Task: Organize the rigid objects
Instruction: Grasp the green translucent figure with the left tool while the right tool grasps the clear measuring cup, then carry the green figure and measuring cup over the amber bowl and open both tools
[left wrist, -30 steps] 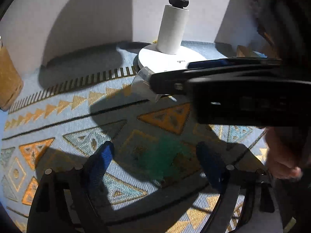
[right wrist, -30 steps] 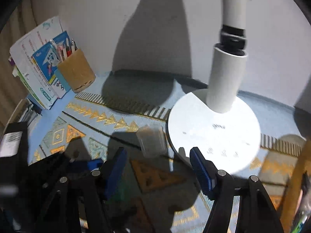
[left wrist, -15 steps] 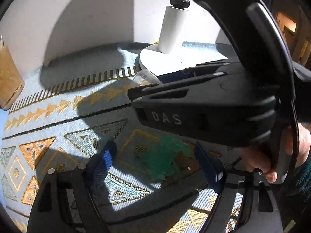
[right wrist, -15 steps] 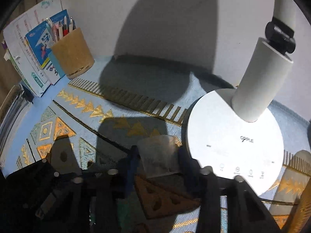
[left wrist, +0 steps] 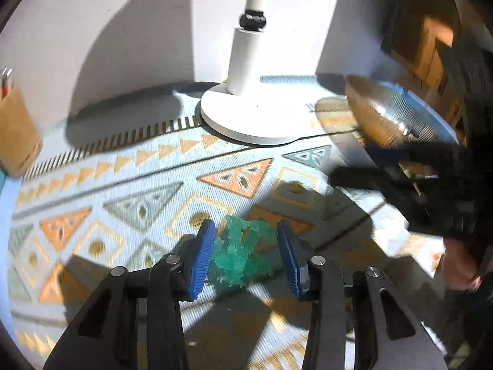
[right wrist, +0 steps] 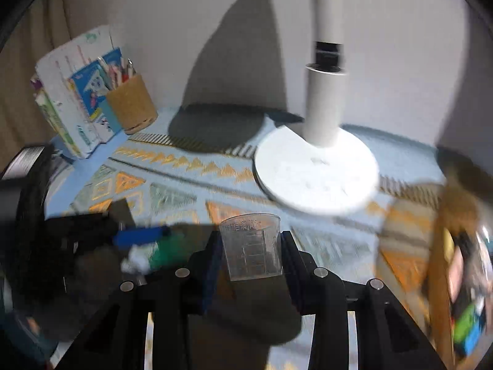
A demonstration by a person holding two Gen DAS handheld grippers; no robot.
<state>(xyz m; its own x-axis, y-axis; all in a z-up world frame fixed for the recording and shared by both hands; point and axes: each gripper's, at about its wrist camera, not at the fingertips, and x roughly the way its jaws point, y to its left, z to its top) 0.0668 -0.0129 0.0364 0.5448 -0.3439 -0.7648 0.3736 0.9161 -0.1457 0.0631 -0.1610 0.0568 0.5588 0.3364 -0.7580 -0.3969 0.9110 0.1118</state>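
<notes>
A patterned cloth (left wrist: 148, 166) with orange and grey triangles covers the table. A white lamp (left wrist: 246, 61) stands at upper centre of the left wrist view, its round base against the white wall. A cork pen cup (left wrist: 15, 129) sits at the left edge of that view; in the right wrist view the same cup (right wrist: 131, 106) stands at upper left with pens in it, touching some printed boxes (right wrist: 74, 101) propped behind it. A blurred brown and silvery round thing at the upper right of the left wrist view is too smeared to name.

The left gripper (left wrist: 246, 251) fills the bottom of its view. Its jaws are closing, with a green figure (left wrist: 243, 249) between the blue pads; the left pad touches the figure, while the right pad looks just beside it. The figure lies on the cloth at lower centre.

The right gripper (right wrist: 251, 252) has its jaws narrow and pressed on both sides of a clear cup (right wrist: 251, 246), which stands upright at lower centre of its view, in front of the lamp base. In the left wrist view that gripper shows as a dark blur at the right, with a hand (left wrist: 459, 265) below it. At the lower left of the right wrist view the left gripper shows dark and blurred, with green beside its blue pad.
</notes>
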